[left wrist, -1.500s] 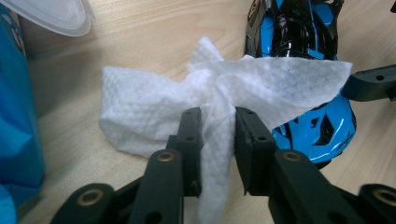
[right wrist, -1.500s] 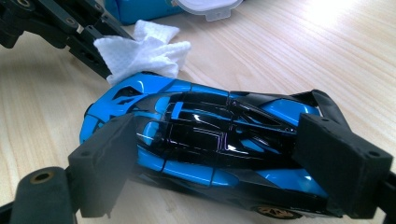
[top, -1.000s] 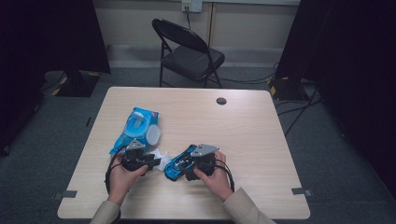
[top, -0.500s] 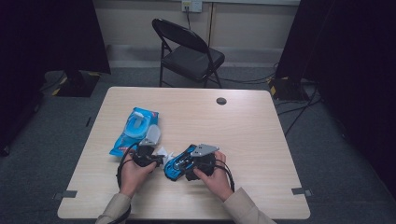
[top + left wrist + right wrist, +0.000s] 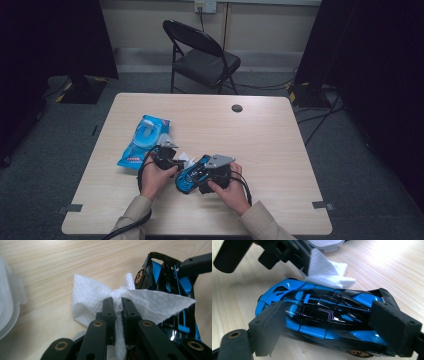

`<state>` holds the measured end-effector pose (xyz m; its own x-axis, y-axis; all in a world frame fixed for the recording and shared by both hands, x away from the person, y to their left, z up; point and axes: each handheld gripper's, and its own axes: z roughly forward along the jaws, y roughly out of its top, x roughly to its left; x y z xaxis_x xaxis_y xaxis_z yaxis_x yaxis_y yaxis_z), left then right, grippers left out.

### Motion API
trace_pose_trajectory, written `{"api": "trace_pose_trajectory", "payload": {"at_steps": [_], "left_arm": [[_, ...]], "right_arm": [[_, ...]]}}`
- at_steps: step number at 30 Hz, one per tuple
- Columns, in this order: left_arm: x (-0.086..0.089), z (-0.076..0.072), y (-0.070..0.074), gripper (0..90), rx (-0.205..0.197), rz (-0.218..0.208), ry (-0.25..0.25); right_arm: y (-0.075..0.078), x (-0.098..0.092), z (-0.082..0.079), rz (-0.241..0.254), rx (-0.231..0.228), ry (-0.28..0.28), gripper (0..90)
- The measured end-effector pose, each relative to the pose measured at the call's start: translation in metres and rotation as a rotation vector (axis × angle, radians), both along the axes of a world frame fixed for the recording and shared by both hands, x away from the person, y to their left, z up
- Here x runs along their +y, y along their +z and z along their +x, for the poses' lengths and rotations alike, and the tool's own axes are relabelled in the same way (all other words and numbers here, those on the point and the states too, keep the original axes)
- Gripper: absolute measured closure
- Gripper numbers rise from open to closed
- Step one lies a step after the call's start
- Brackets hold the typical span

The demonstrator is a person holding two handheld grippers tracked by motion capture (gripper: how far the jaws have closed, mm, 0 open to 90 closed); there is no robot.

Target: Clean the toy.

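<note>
A: Start with the biggest thing. The table [image 5: 280, 150] carries it all, and on its left half lies the blue wipes pack [image 5: 144, 140] with its white lid flipped up. Just right of that, near the person's edge, sits the toy car [image 5: 322, 315].

B: Held how?

A: The right tool [image 5: 324, 327] spans the blue and black car end to end, a padded jaw pressed against each end, so it is clamped and steadied on the table. The left tool [image 5: 117, 305] has just been closing, and its jaws now stand narrow, pinching a white wipe [image 5: 100, 297] at a bunched middle, with loose corners fanning out to either side.

B: So the step is wiping the car. How to do it well?

A: I'd judge the wipe already lies against the car's far flank. Keep the right tool firm so the car cannot skid, then draw the wipe along the bodywork with a loose flap leading, not the hard jaw tips, which could scratch the gloss. Light pressure; the pinch is small and the wipe may slip out.

B: Any writing?

A: The pack has some print on its near end, but in the high view it is too small to read. No badge legible on the car.
</note>
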<state>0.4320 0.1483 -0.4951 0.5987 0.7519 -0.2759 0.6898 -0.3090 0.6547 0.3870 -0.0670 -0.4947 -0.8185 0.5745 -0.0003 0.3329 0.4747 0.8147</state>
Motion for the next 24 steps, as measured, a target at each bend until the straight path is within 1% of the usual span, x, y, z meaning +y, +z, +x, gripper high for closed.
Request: {"api": "trace_pose_trajectory", "payload": {"at_steps": [1, 2, 6, 11, 14, 15, 20, 24], "left_arm": [[-0.002, 0.001, 0.0, 82.7, 0.0, -0.005, 0.001], [-0.003, 0.002, 0.0, 82.8, 0.0, 0.009, -0.013], [-0.009, 0.007, 0.001, 83.0, 0.007, 0.011, -0.008], [-0.015, 0.014, 0.001, 83.0, 0.022, -0.002, 0.004], [-0.019, 0.017, 0.001, 83.0, 0.014, 0.001, 0.002], [-0.02, 0.019, 0.001, 83.0, 0.017, -0.004, 0.002], [-0.028, 0.026, 0.001, 83.0, 0.016, 0.002, -0.002], [-0.033, 0.031, 0.001, 83.0, 0.015, -0.001, -0.005]], "right_arm": [[0.0, 0.0, 0.0, 0.002, 0.0, 0.001, 13.0], [0.0, 0.0, 0.0, 0.003, -0.001, 0.001, 13.0], [-0.001, 0.0, 0.0, 0.009, -0.003, 0.003, 13.0], [-0.001, 0.0, -0.001, 0.005, -0.003, 0.0, 13.0], [-0.001, 0.0, 0.0, 0.009, -0.003, 0.002, 13.0], [-0.001, 0.0, 0.0, 0.009, -0.004, 0.001, 13.1], [-0.001, -0.001, -0.001, 0.007, -0.004, 0.001, 13.1], [-0.002, -0.001, -0.001, 0.015, -0.006, 0.0, 13.1]]}}
